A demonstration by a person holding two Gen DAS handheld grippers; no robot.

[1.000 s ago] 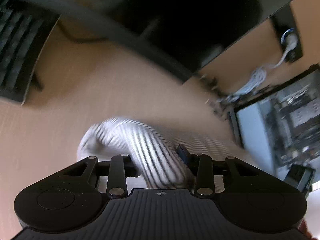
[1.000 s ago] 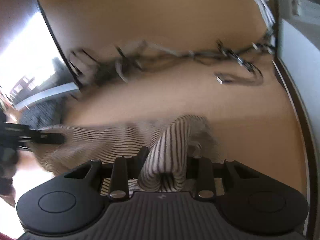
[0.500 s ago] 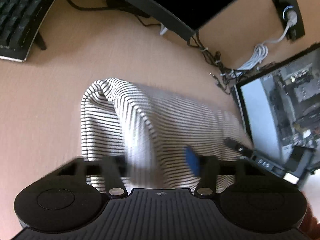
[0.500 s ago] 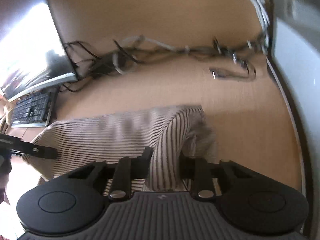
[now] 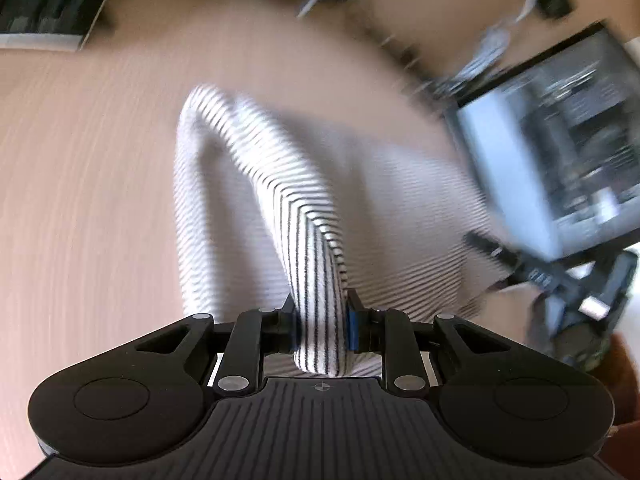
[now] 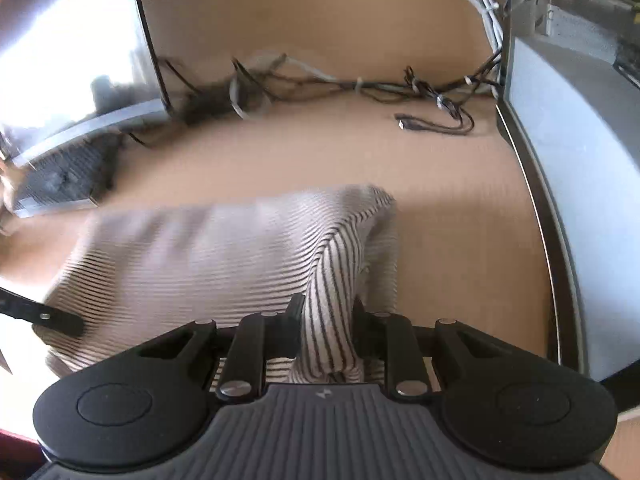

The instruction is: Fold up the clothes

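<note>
In the left wrist view the left gripper (image 5: 320,320) is clamped on a bunched fold of the striped garment (image 5: 304,216), the cloth pinched between its blue-padded fingers (image 5: 352,330). From that pinch the fabric rises in a ridge to the far left and spreads right over the tan bench (image 5: 88,184), where it lies flat. At the near right of this view the right gripper (image 5: 516,264) shows as a blurred dark shape at the garment's right edge. Farther right stands a computer case (image 5: 560,152) with an open side, and a keyboard (image 5: 44,4) sits at the far left. Most of this view is smeared by motion.

The right wrist view shows the right gripper (image 6: 326,320) closed on another bunched fold of the garment (image 6: 224,256), near its right corner. The cloth stretches left across the bench (image 6: 460,216) to a fingertip (image 6: 48,318) of the left gripper at the near left edge. Only this view shows the tangle of cables (image 6: 420,92) along the far side and the monitor (image 6: 76,60) at far left. The case (image 6: 568,168) wall runs along the right.
</note>
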